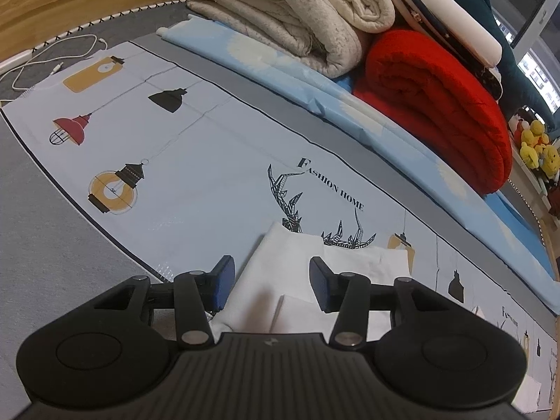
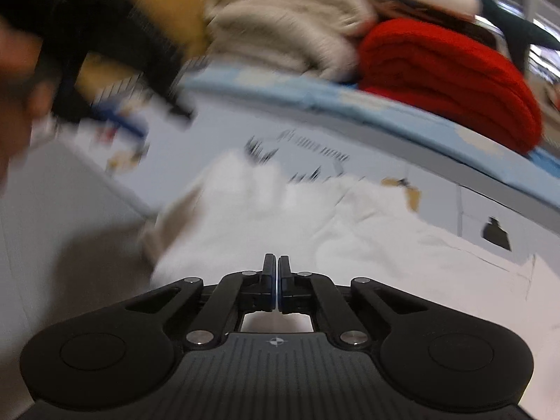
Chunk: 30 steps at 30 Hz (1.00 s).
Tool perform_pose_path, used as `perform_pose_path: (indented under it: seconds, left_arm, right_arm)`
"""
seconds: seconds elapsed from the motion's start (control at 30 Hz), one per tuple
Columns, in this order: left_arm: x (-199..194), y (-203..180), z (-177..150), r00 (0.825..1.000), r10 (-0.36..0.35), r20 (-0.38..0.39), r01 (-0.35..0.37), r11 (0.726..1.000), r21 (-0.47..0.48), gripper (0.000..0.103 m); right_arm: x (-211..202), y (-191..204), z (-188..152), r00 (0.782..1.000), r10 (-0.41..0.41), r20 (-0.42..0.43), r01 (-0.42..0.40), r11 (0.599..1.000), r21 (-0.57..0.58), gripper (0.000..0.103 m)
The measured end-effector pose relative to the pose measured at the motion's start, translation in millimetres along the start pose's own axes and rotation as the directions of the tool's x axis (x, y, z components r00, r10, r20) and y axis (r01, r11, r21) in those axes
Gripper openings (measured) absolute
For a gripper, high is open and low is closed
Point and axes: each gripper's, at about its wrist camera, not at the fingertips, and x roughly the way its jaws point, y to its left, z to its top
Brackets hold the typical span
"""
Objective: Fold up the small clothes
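Lying between parted jaws: white garment (image 1: 280, 273)

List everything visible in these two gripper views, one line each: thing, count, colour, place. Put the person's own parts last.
small garment: one, white, lying on the printed sheet, under both grippers
printed sheet: one, pale blue with lamp and antler prints, spread over the grey surface
cream blanket: one, off-white, folded at the back
red blanket: one, red, rolled, right of the cream blanket
blue sheet: one, light blue, under the blankets
cable: one, white, far left
plush toys: a few, yellow, far right
left hand-held gripper: one, black with blue pads, open above the garment
right hand-held gripper: one, black, shut; whether it pinches cloth is unclear
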Motion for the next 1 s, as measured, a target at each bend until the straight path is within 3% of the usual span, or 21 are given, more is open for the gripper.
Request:
perform_pose_path:
  seconds: [0.13, 0.17, 0.2, 0.3, 0.4, 0.53, 0.67, 0.77, 0.9, 1.0]
  left_arm:
    - [0.2, -1.3, -0.7, 1.0, -0.002, 0.0, 0.002, 1.0, 0.0, 0.052]
    - [0.0, 0.4, -0.2, 1.0, -0.003, 0.0, 0.003, 1.0, -0.005, 0.052]
    - [0.1, 2.9, 0.6, 1.0, -0.001, 0.0, 0.001, 1.0, -0.01, 0.052]
    - [-0.2, 13.2, 3.9, 1.0, 0.005, -0.004, -0.005, 0.999, -0.043, 0.052]
    - [-1.0, 19.7, 6.9, 1.0, 0.023, 0.004, -0.023, 0.999, -0.047, 0.052]
    - [1.9, 26.4, 6.9, 0.999, 0.041, -0.005, -0.042, 0.997, -0.07, 0.052]
    - [3.1, 28.8, 7.4, 0.999, 0.046, -0.008, -0.046, 0.996, -0.082, 0.052]
    - [3.0, 29.0, 7.5, 0.999, 0.046, -0.008, -0.047, 0.996, -0.082, 0.052]
    - [4.4, 28.3, 7.8, 0.999, 0.036, -0.02, -0.037, 0.996, -0.084, 0.052]
    - [4.7, 28.6, 8.1, 0.999, 0.021, -0.026, -0.023, 0.995, -0.097, 0.056]
  right_arm:
    - [-14.3, -36.9, 4.3, 0.994, -0.095, 0.051, 0.084, 0.98, 0.182, 0.0]
    - [-14.3, -36.9, 4.3, 0.994, -0.095, 0.051, 0.084, 0.98, 0.182, 0.0]
    - [-17.1, -57.4, 1.9, 0.987, -0.155, 0.04, 0.138, 0.948, 0.287, 0.0]
    - [-21.1, -89.1, -9.2, 0.97, -0.244, -0.021, 0.229, 0.874, 0.429, 0.0]
    - [-20.9, -101.3, -16.9, 0.975, -0.216, -0.061, 0.219, 0.863, 0.455, 0.003]
    - [-18.4, -75.3, -12.4, 0.993, -0.115, -0.031, 0.118, 0.947, 0.3, 0.004]
    - [-5.8, -31.1, -7.8, 1.0, 0.01, -0.03, -0.006, 0.991, 0.136, 0.02]
    - [-0.6, -5.9, -5.4, 0.997, 0.066, -0.04, -0.064, 0.997, 0.045, 0.026]
    - [5.9, 39.0, -11.0, 0.993, 0.094, -0.067, -0.103, 0.984, -0.144, 0.051]
    - [10.2, 51.1, -15.0, 0.993, 0.093, -0.076, -0.106, 0.976, -0.19, 0.055]
